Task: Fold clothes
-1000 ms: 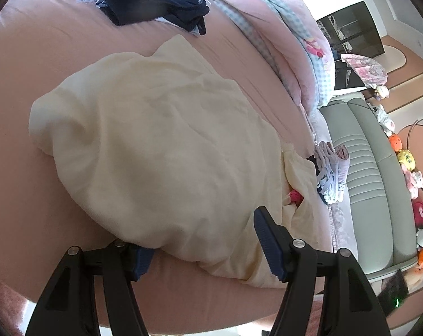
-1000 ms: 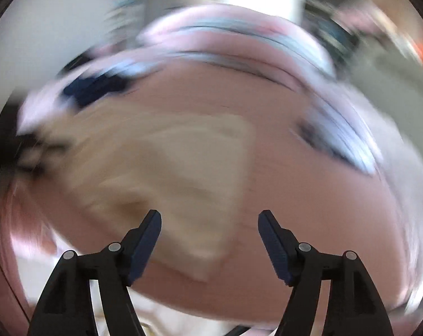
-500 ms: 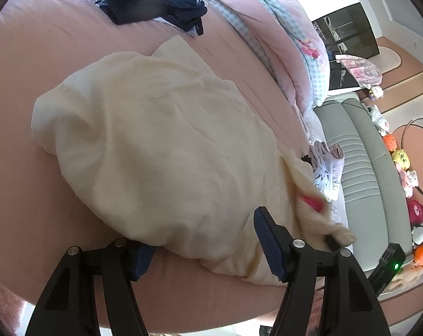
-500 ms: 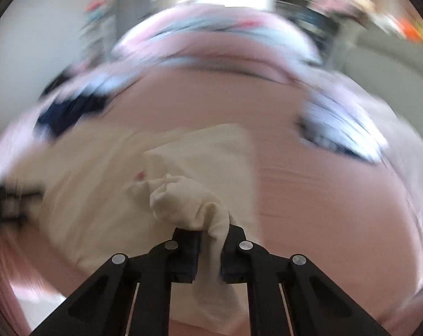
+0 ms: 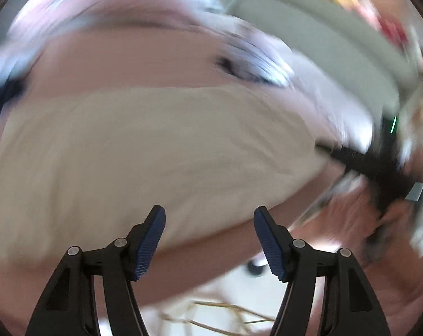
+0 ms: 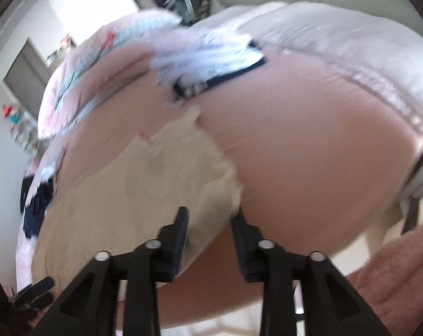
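Left wrist view: the left gripper (image 5: 208, 240), jaws wide and empty, has swung across; the cream garment (image 5: 144, 145) now spreads just ahead on the pink bed (image 5: 127, 61).

Right wrist view: the right gripper (image 6: 210, 231), clamped on the garment's (image 6: 144, 184) edge a moment ago, is opening; cloth lies loosely between the jaws, so that fold looks laid.

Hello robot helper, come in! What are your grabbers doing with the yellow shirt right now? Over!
Left hand-held gripper open, empty. Right hand-held gripper opening, cream garment between its jaws. Garment spread on pink bed. Nothing blocking.
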`<state>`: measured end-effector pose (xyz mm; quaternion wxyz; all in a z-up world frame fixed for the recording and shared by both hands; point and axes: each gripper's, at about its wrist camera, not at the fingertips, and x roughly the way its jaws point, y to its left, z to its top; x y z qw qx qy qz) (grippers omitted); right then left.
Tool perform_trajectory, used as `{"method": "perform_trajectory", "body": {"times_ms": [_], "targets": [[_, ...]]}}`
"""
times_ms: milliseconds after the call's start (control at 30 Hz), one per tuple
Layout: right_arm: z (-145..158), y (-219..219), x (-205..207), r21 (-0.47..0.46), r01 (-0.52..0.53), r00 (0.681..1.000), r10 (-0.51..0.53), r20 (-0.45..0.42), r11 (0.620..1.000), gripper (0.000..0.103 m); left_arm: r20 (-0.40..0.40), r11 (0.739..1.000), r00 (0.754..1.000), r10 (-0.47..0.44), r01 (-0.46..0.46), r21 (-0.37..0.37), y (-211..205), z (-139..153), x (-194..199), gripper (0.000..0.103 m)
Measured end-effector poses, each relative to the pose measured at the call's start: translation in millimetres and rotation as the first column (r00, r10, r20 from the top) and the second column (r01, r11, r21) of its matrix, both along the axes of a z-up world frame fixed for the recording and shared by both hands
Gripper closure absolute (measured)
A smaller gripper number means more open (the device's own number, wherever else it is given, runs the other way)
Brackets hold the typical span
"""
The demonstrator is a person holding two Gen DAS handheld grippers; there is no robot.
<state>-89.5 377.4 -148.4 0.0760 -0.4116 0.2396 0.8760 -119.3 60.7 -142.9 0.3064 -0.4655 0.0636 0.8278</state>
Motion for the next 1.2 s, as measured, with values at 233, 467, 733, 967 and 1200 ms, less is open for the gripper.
{"method": "perform_trajectory", "body": {"times_ms": [233,467,733,967,1200], "targets": [[-5,47,24,-0.061,0.145,0.989,-0.143,0.035,0.988,0.057,-0.171,0.912,0.917,-0.361,0.310,-0.268,157,-26,18,0.040],[-27,78,41,-0.006,0.267,0.960,-0.265,0.089,0.964,0.057,-0.240,0.852,0.864,-0.442,0.320,-0.415,239,-52,32,0.038],[-31,92,49,-0.079,0.347,0.936,-0.340,0.089,0.934,0.057,-0.190,0.899,0.911,-0.366,0.293,-0.327,257,-42,4,0.097],[-19,37,22,-0.133,0.082,0.997,-0.081,0.013,0.988,0.038,-0.059,0.987,0.998,-0.013,0.022,0.160,145,52,-79,0.098],[7,-119,-29,-0.067,-0.418,0.906,0.411,-0.102,0.906,0.028,0.017,0.924,0.989,0.147,-0.143,0.355,43,96,-120,0.098]]}}
